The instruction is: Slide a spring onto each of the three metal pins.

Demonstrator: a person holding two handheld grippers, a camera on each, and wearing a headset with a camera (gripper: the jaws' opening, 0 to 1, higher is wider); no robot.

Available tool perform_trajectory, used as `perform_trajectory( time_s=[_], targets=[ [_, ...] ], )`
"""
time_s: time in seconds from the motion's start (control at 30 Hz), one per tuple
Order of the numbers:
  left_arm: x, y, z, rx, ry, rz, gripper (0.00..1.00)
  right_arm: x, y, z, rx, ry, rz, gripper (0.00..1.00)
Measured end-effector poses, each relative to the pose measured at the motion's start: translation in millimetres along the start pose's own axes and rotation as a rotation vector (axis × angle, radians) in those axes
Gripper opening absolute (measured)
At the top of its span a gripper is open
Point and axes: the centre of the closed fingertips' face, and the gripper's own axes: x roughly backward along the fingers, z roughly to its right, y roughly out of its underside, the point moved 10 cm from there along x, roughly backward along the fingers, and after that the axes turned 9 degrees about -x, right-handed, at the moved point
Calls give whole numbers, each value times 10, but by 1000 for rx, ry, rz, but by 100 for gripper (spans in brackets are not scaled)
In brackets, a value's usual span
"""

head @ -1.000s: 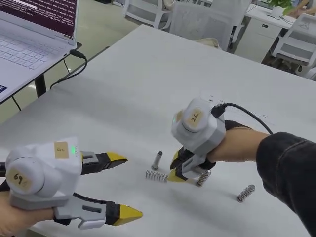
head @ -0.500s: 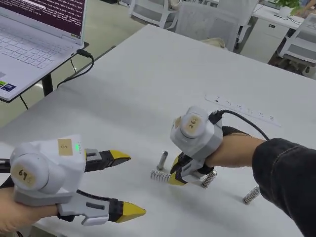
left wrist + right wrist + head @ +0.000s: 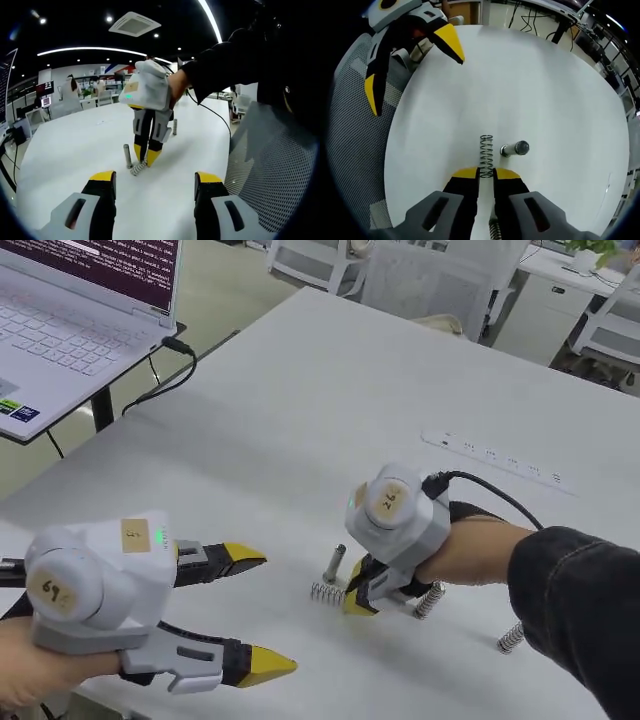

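At the lower left of the head view, the left claw (image 3: 272, 612) hovers over the near edge of the white table (image 3: 300, 390). Its yellow-tipped jaws are spread wide with nothing between them.

Just past it, low in the centre of the frame, the right claw (image 3: 486, 173) points down at the table. Its jaws are drawn narrow and pinch the near end of a spring (image 3: 486, 150), which lies flat on the table and reaches out beyond the tips. A bare metal pin (image 3: 515, 148) stands just beside that spring, to its right in the right gripper view, not touching it.

A second spring (image 3: 430, 598) sits just right of the right claw in the head view. A third spring (image 3: 512, 636) lies nearer the lower right corner, beside a dark sleeve (image 3: 580, 590).

Further up the table, right of centre, a white power strip (image 3: 498, 462) lies flat. In the upper left corner an open laptop (image 3: 70, 310) rests on a separate surface, with a black cable (image 3: 165, 375) plugged into its side. Office chairs (image 3: 400, 280) line the top edge.
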Motion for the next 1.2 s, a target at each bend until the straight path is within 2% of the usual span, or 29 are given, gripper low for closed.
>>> perform_trajectory(
  time_s=[0.27,0.63,0.87,1.03,1.2],
  targets=[
    [-9,14,-9,0,0,-3,57,89,19,-77,3,-21,-17,8],
    [-97,-61,-20,-31,20,-6,50,465,-102,-359,71,-56,-23,8],
    [-126,-103,-3,-57,43,3,36,628,-238,-533,119,-79,-13,8],
    [-134,-136,16,-84,64,10,25,668,-306,-590,135,-88,-16,8],
    [-142,-161,23,-105,75,12,18,687,-346,-643,148,-95,-25,8]
  ],
)
